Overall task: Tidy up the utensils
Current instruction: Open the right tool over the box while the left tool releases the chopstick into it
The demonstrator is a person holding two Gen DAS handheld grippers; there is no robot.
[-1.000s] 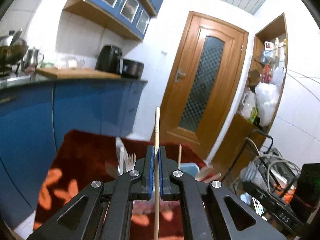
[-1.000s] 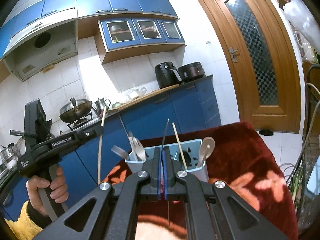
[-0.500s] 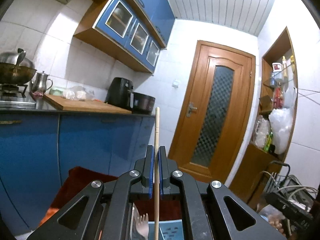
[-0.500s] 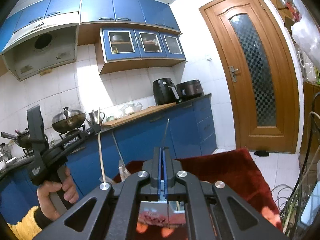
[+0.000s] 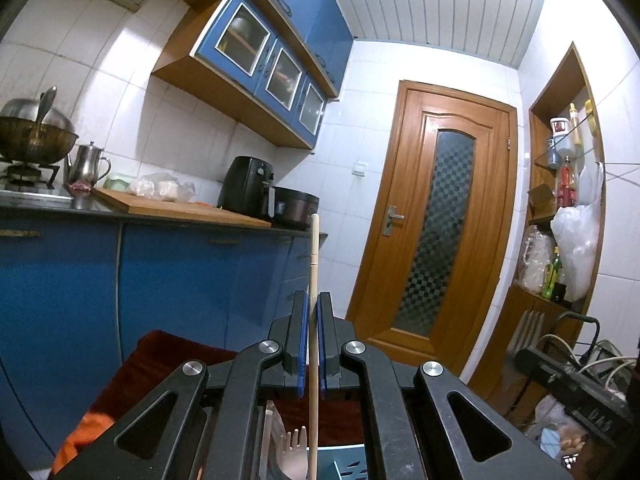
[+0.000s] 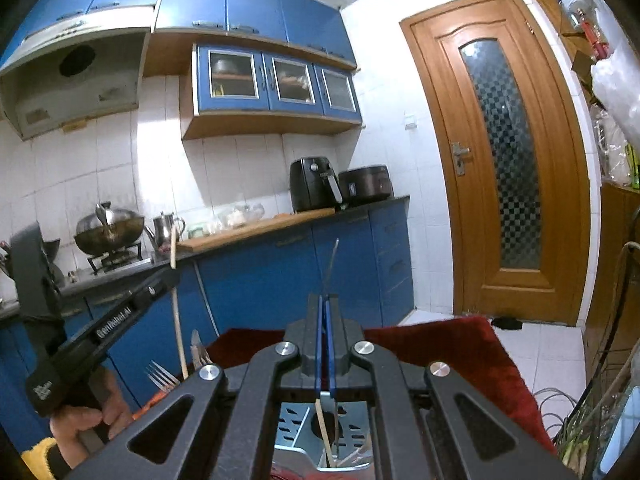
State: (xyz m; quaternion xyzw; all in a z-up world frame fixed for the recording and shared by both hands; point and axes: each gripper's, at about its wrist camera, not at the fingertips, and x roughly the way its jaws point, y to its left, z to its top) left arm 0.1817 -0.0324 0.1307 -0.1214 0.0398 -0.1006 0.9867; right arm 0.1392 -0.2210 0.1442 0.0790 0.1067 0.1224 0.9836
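My left gripper [image 5: 313, 300] is shut on a pale wooden chopstick [image 5: 315, 256] that stands upright between its blue pads. Its lower end drops past a white plastic fork [image 5: 294, 448] in the light blue utensil holder [image 5: 344, 464] below. My right gripper [image 6: 325, 304] is shut on a thin dark metal utensil [image 6: 333, 260], also upright, whose lower end reaches down into the holder [image 6: 296, 424]. The right wrist view shows the left gripper [image 6: 172, 276] at the left with its chopstick [image 6: 178, 320], a hand on its handle.
A metal fork [image 6: 160, 376] and a knife [image 6: 196, 344] stick up from the holder's left side. The holder stands on a red flowered cloth [image 6: 460, 352]. Blue cabinets [image 5: 172, 280] and a worktop run behind, a wooden door [image 6: 500, 160] to the right, cables [image 5: 580, 364] on the floor.
Both grippers have moved forward over the holder, which slid from ahead of them to beneath the jaws. Both views have tilted upward. Each grip has held.
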